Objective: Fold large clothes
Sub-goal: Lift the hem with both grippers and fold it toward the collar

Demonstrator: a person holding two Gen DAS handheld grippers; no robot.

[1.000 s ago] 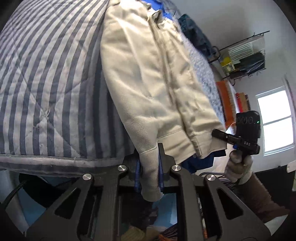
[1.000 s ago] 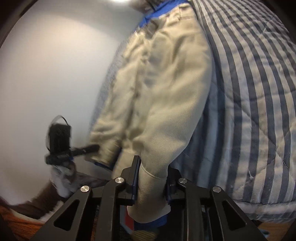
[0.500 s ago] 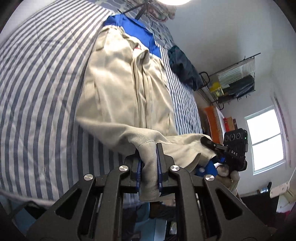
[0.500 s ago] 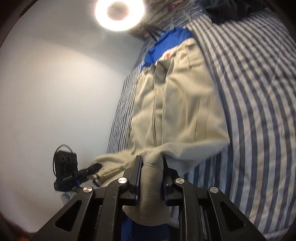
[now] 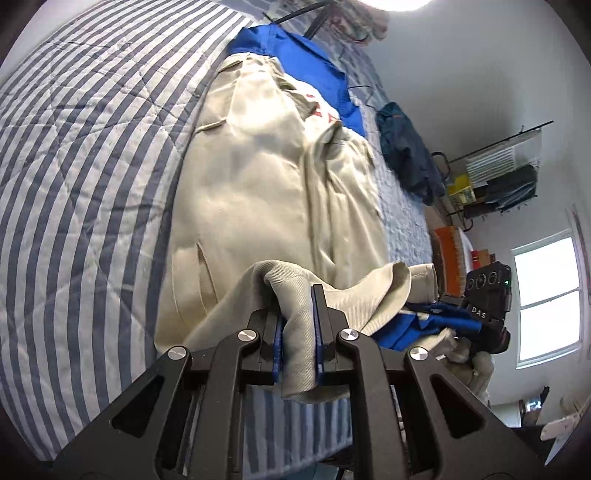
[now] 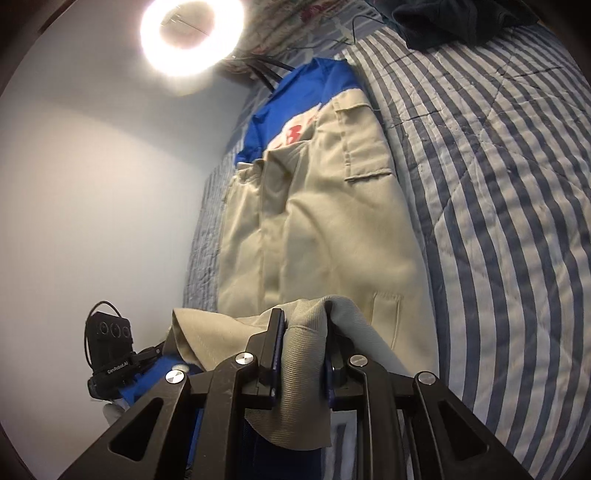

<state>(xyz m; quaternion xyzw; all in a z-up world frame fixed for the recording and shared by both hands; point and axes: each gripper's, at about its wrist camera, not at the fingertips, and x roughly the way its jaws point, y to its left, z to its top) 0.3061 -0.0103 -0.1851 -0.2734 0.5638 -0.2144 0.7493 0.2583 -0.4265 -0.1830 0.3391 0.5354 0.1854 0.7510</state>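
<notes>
**Both claws grip the jacket's hem above the bed**

A beige jacket (image 5: 258, 192) lies lengthwise on the striped quilt (image 5: 85, 155) of a bed, its blue lining (image 5: 306, 62) showing at the collar end, farthest from the cameras. The near end of the jacket is lifted off the quilt and doubled back over the jacket's own body.

The left claw (image 5: 297, 325) is nearly closed, its blue-padded fingers (image 5: 318, 332) pressed on a thick fold of the jacket's hem, which hangs out below them. The right claw (image 6: 303, 354) is likewise almost closed on another bunch of the same hem, the cloth squeezed between its two pads and drooping toward the camera.

Seen from the left wrist, the right claw is to the jacket's right, at the lifted corner, with blue lining spilling beside it and a gloved hand (image 5: 476, 363) under its black housing. Seen from the right wrist, the left claw is to the jacket's left.

Beyond the jacket's collar a ring light (image 6: 192, 35) glows. A dark blue garment (image 5: 406, 155) lies on the quilt to the jacket's right, near the collar end.
</notes>
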